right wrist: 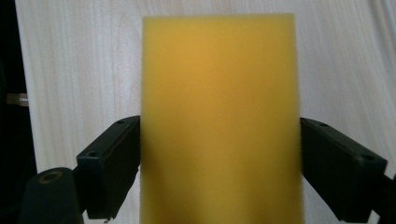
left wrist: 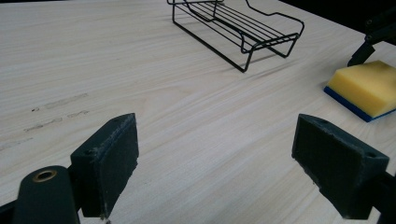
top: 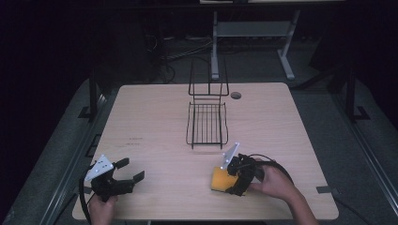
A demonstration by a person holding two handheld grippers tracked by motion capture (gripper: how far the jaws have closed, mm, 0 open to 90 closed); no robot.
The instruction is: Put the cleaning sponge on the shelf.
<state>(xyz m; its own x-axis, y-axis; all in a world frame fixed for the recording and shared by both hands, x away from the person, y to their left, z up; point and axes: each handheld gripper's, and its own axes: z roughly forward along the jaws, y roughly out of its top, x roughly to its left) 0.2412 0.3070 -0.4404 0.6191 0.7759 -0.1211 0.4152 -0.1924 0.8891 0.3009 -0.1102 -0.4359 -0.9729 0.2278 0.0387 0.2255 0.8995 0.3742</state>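
Right gripper (right wrist: 219, 163) fingers (right wrist: 109, 170) flanking sponge (right wrist: 219, 107), touching.

Right tool (top: 228, 179) around yellow sponge (top: 219, 180)

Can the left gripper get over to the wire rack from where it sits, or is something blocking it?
Probably yes. The left gripper sits open at the near left of the table, and bare tabletop lies between it and the wire rack. The sponge and the right gripper sit off to the right.
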